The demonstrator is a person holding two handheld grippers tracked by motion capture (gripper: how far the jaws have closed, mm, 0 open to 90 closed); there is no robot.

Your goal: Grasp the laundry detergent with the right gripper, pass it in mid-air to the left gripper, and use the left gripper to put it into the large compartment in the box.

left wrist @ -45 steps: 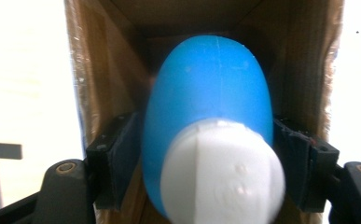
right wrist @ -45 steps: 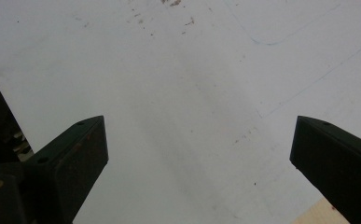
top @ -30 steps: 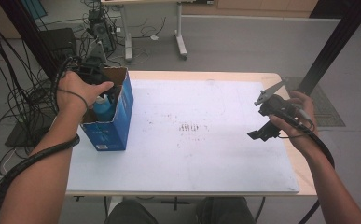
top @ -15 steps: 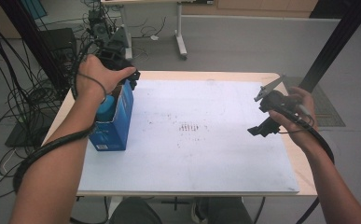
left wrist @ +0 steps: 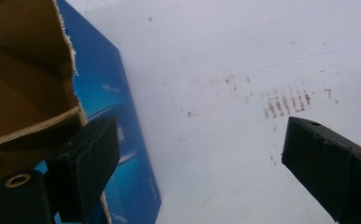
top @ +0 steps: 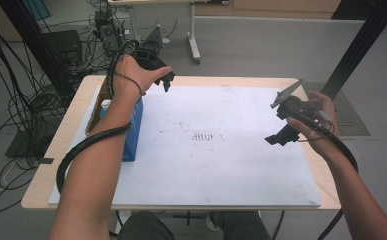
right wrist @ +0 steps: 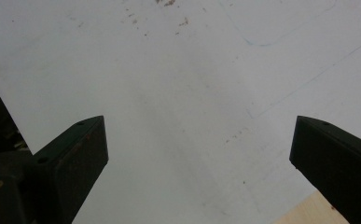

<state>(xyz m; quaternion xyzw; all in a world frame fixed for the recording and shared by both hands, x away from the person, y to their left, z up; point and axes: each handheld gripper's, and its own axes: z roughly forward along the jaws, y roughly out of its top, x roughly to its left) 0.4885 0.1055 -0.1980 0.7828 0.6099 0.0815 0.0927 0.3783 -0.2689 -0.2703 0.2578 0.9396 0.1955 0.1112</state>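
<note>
Jaws wide and empty on the left tool (top: pixel 167 80) beside the blue box (top: pixel 131 135); right tool (top: pixel 281 132) likewise gapes.

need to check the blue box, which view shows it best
The high view: the blue box stands whole at the table's left edge, though the left forearm crosses it. The left gripper view gives a close crop of its blue side and torn cardboard inside. The right gripper view looks at the white sheet.
</note>
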